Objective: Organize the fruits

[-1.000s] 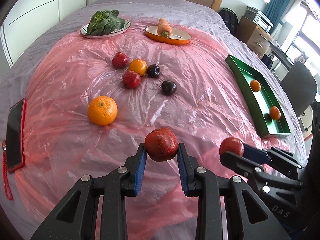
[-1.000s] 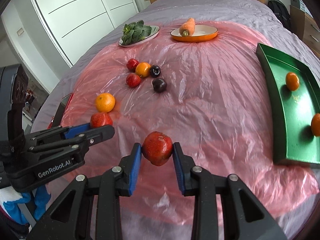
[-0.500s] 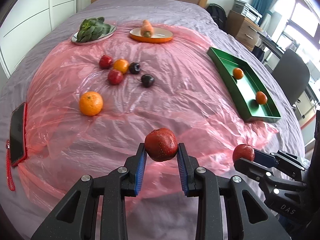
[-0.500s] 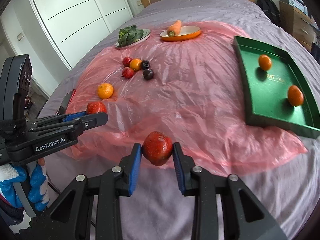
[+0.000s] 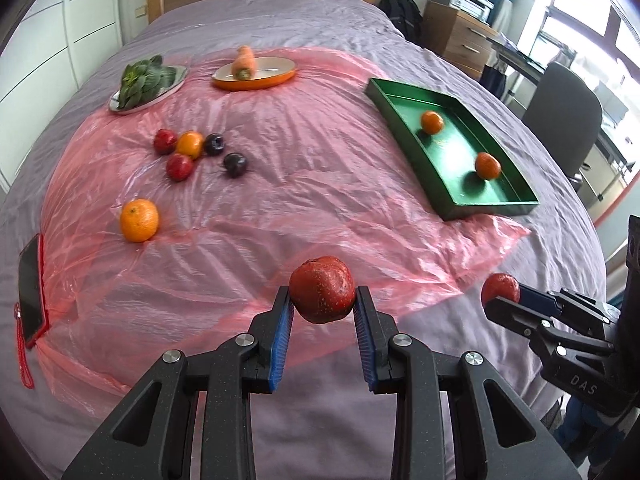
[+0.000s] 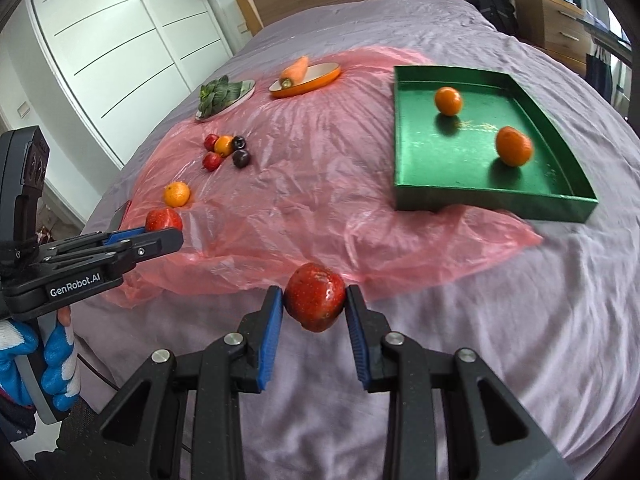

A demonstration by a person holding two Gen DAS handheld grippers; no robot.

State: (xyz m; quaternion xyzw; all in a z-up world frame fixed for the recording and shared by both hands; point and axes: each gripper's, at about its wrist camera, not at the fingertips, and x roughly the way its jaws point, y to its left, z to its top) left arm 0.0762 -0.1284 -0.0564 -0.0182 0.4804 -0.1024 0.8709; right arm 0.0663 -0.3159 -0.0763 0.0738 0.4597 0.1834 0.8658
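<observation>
Glossy, dimpled red fruit (image 5: pixel 322 295) is pinched in the left tool (image 5: pixel 322 306); another (image 6: pixel 315 302) in the right tool (image 6: pixel 314 308).

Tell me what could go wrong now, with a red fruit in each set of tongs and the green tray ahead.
1. Both red fruits are pinched only at their sides by narrow pads, so either could slip and roll off the bed.
2. The green tray sits on soft, wrinkled bedding; a hard drop could set its two oranges rolling.
3. The tongs travel side by side and might bump.
</observation>
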